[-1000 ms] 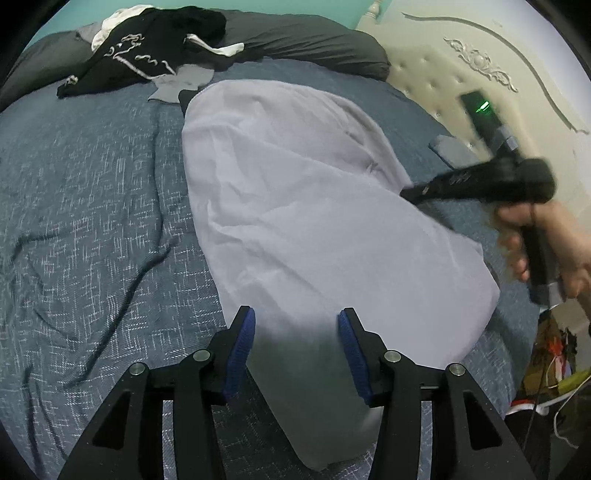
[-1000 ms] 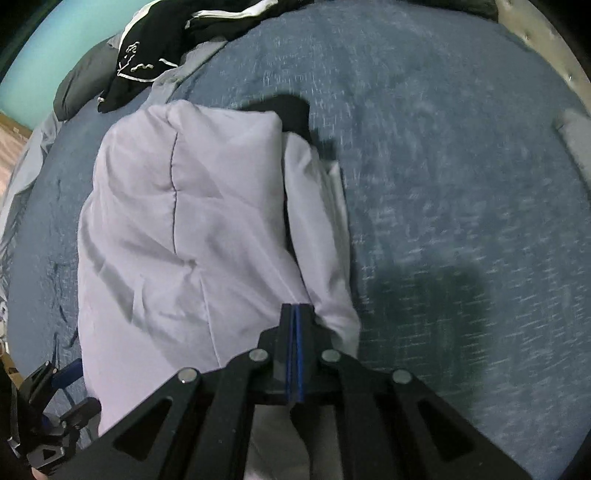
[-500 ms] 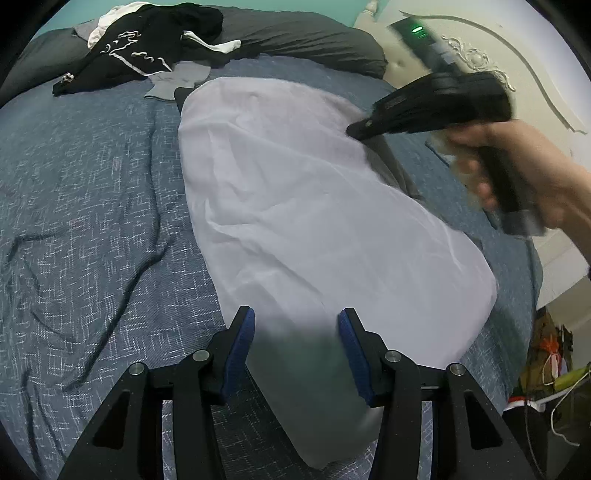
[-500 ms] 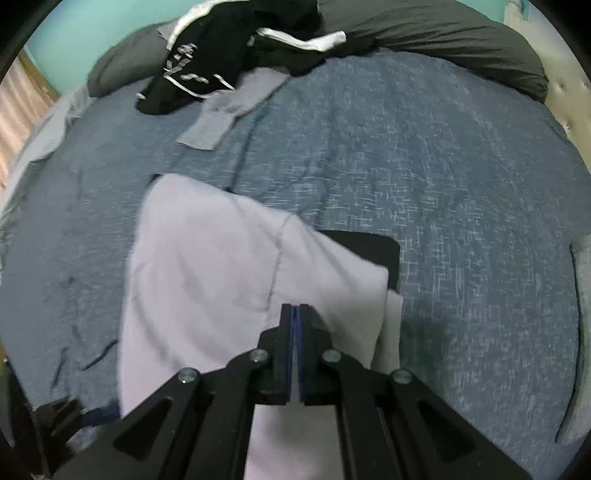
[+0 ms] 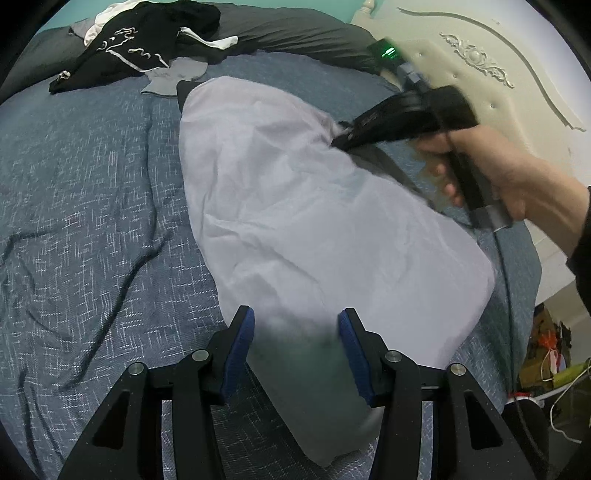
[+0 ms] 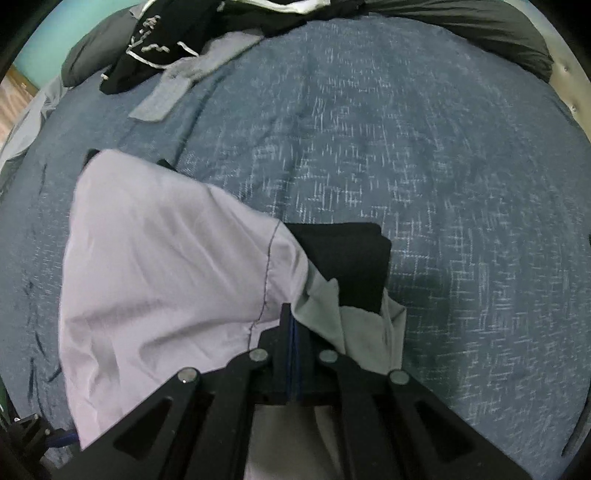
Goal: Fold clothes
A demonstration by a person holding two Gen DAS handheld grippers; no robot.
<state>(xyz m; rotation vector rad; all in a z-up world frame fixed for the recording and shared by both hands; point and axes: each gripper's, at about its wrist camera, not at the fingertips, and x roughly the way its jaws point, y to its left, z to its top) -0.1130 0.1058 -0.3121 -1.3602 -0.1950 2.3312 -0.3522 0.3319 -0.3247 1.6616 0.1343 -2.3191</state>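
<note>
A pale lilac garment (image 5: 314, 221) lies lengthwise on the blue bedspread (image 5: 74, 184). My left gripper (image 5: 295, 336) hangs open over its near end, and the cloth runs under and between the blue pads. My right gripper (image 5: 338, 142), held by a hand (image 5: 491, 170), is at the garment's far right edge. In the right wrist view the right gripper (image 6: 291, 325) is shut on a fold of the lilac garment (image 6: 166, 266), which is lifted there. A black folded piece (image 6: 347, 266) shows beneath the raised edge.
A heap of black clothes with white trim (image 5: 140, 48) and a grey garment (image 5: 177, 75) lie at the far end by dark pillows (image 5: 295, 33). A cream headboard (image 5: 480, 74) stands on the right. Clutter and cables (image 5: 554, 354) lie past the bed's right edge.
The right gripper has travelled from the garment's right side up toward its far end, carrying the pinched edge, so the black piece underneath shows more. The left gripper has stayed put.
</note>
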